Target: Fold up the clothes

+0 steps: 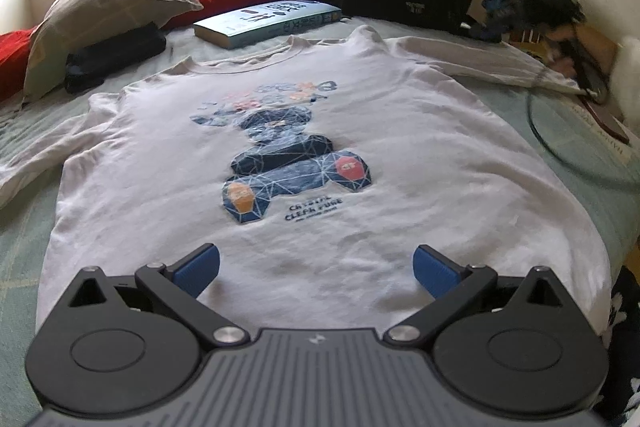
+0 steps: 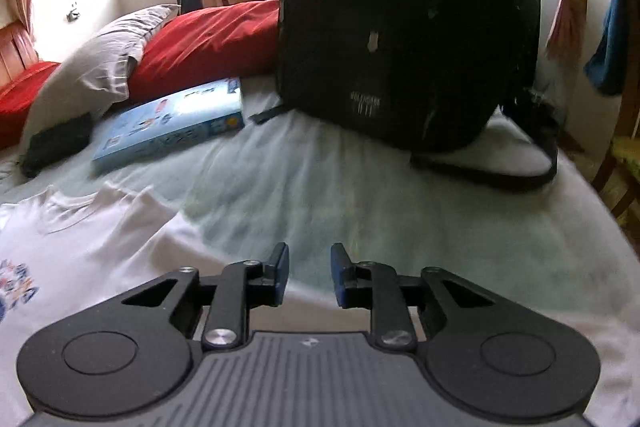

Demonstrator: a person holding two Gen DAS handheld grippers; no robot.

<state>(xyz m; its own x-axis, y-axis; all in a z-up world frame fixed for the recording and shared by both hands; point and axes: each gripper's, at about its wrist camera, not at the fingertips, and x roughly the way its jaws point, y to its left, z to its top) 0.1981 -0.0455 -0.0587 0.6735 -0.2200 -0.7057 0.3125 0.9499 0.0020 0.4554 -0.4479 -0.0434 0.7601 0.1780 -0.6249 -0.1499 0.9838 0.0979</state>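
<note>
White long-sleeved shirt [image 1: 304, 163] spread flat, print side up, on the pale green bedsheet [image 2: 360, 187]; both grippers released, holding nothing.

Left gripper [image 1: 316, 269] above the lower hem of the shirt, blue pads far apart, only the white cloth seen between them. Right gripper [image 2: 310, 275] over the right sleeve area, jaws parted a little, nothing between the pads; whether touching the cloth, cannot tell. Collar toward the far side of the bed, both sleeves stretched out sideways. Beyond the collar a blue book [image 1: 268, 23], lying flat, just beside the neck edge. Black backpack [image 2: 404, 27] upright behind, next to a red pillow [image 2: 208, 43] and a grey pillow [image 1: 104, 11].
</note>
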